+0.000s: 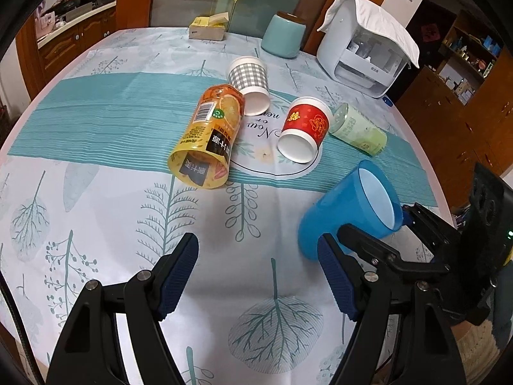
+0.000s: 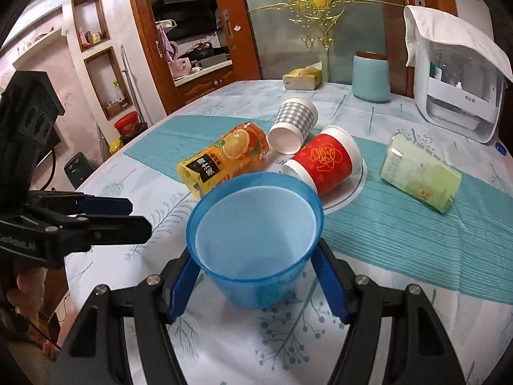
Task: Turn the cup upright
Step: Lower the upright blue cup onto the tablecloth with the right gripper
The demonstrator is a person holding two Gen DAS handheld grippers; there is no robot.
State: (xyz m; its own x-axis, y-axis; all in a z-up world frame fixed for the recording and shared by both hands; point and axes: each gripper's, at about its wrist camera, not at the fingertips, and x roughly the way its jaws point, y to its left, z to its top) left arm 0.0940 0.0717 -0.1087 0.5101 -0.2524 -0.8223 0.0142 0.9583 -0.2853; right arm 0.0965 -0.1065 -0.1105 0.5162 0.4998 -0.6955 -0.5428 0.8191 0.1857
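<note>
A blue plastic cup [image 2: 253, 243] sits between the fingers of my right gripper [image 2: 256, 272], tilted with its mouth facing up and away. The blue pads [image 2: 182, 285] press its sides. In the left wrist view the same cup [image 1: 346, 208] is at the right, tilted, with the right gripper [image 1: 413, 221] behind it. My left gripper [image 1: 259, 266] is open and empty above the tablecloth, left of the cup. It also shows in the right wrist view [image 2: 128, 211] at the left.
Lying on their sides mid-table: an orange cup [image 1: 208, 134], a grey checked paper cup [image 1: 250, 80], a red paper cup [image 1: 304, 128], a pale green cup [image 1: 359, 128]. Behind stand a teal jar [image 1: 283, 35], a tissue box [image 1: 208, 27] and a white appliance [image 1: 368, 51].
</note>
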